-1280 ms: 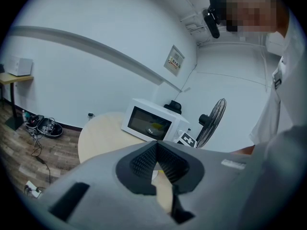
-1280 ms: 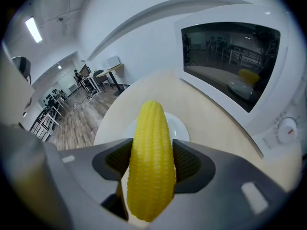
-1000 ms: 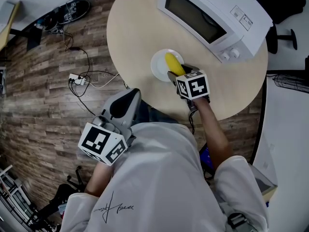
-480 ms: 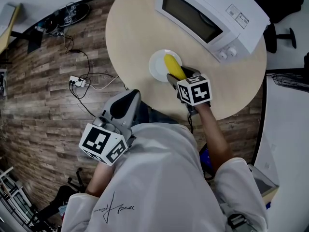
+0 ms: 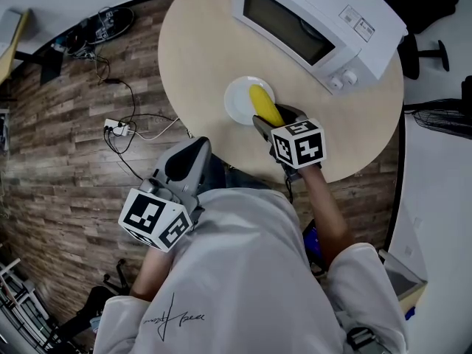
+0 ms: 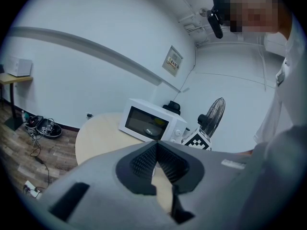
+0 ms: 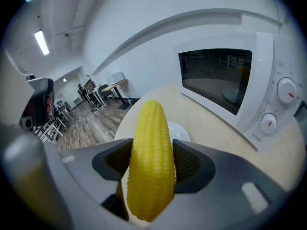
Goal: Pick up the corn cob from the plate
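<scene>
Right gripper (image 7: 149,166): jaws clamped on the corn cob (image 7: 148,147), one pad against each flank, with the cob's tip projecting forward past the jaws. In the head view the cob extends over the right part of the white plate (image 5: 237,98); contact with the plate is not discernible. The plate sits on the round surface (image 5: 195,50), near the microwave (image 5: 317,24). Left gripper (image 6: 154,163): jaws pressed together, empty, held beyond the surface edge above the wooden floor (image 5: 66,146).

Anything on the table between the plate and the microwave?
No: only bare table between plate and microwave, clearest in the right gripper view.
</scene>
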`<state>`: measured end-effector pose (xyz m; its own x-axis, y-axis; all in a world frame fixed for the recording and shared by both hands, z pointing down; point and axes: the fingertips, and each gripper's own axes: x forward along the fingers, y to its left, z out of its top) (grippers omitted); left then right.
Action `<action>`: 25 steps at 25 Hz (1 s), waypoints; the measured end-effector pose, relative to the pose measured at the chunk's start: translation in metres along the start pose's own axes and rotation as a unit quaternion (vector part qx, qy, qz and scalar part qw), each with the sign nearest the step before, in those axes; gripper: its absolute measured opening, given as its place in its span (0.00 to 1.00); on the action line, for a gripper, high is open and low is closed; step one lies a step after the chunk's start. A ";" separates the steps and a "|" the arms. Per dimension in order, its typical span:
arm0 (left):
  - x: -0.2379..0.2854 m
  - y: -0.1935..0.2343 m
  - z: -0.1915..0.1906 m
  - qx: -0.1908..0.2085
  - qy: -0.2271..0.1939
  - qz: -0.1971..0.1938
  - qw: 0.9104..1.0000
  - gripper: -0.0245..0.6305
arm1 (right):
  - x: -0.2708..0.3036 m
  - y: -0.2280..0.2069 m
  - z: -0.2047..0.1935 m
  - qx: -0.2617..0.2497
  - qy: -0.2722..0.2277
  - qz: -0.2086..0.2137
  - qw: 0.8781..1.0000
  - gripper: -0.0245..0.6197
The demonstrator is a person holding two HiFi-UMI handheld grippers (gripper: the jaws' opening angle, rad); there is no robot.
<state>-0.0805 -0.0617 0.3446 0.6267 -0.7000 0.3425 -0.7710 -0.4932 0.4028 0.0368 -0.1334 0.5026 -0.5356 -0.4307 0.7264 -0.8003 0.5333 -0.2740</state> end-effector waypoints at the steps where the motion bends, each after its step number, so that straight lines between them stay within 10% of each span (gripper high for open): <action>1: 0.000 0.001 0.000 -0.001 0.000 0.001 1.000 0.02 | -0.002 0.000 0.000 0.002 -0.002 0.001 1.000 0.46; 25: -0.004 0.020 -0.008 -0.018 -0.002 0.026 0.999 0.02 | -0.040 0.017 0.003 0.007 -0.042 0.003 0.999 0.46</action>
<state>-0.0978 -0.0646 0.3584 0.5846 -0.7271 0.3600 -0.7983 -0.4363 0.4151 0.0435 -0.1093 0.4669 -0.5609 -0.4876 0.6691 -0.8004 0.5260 -0.2876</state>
